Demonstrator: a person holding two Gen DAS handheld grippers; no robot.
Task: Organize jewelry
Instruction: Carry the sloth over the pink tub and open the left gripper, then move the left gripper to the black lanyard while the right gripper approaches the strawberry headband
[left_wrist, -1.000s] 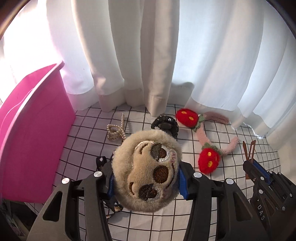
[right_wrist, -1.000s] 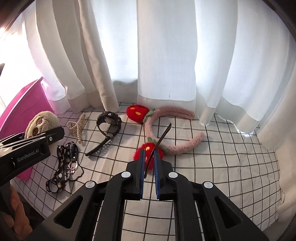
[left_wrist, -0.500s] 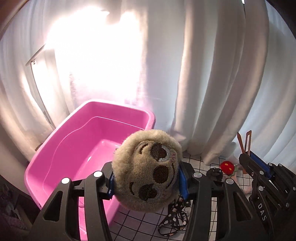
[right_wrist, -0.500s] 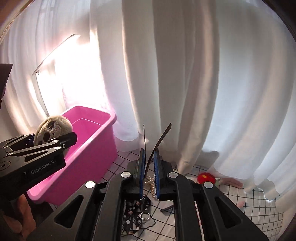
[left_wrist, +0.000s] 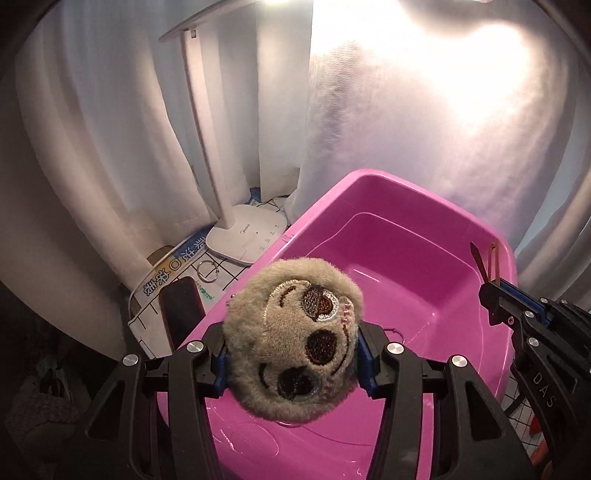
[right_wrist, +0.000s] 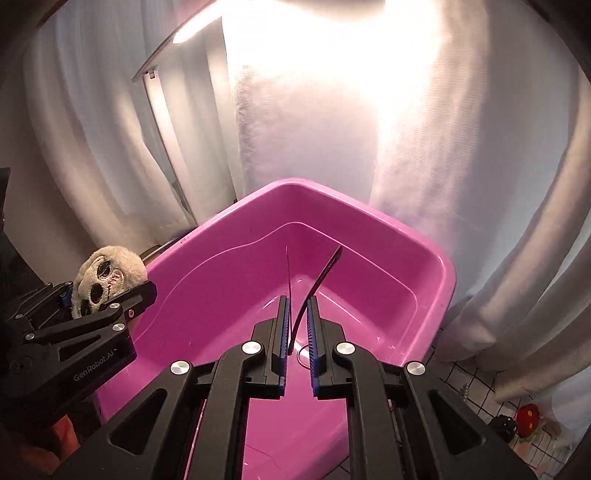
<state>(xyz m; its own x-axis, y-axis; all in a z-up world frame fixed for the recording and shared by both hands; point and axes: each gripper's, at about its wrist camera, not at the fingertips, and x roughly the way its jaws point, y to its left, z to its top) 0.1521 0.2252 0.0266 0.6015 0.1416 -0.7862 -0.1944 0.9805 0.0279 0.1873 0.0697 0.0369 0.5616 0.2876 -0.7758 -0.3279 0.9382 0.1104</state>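
My left gripper (left_wrist: 293, 365) is shut on a round, fuzzy beige plush sloth face (left_wrist: 291, 332) and holds it over the near left rim of the pink bin (left_wrist: 406, 192). In the right wrist view the plush (right_wrist: 107, 269) shows at the bin's left edge. My right gripper (right_wrist: 297, 317) is shut on a thin brown two-pronged hair clip (right_wrist: 325, 269), whose prongs stick up above the bin's (right_wrist: 369, 206) inside. The left wrist view has that clip (left_wrist: 487, 258) at the right. A thin wire ring (right_wrist: 304, 356) lies on the bin floor.
A white desk lamp (left_wrist: 247, 236) stands left of the bin, beside a printed bag (left_wrist: 173, 266), a metal ring (left_wrist: 207, 271) and a dark flat object (left_wrist: 181, 314). White curtains hang behind. At the lower right, the grid cloth bears a red strawberry headband (right_wrist: 528, 417).
Both grippers have swung left from above the grid cloth to above the pink bin, each still carrying its item. The jewelry on the cloth has slid out of view.
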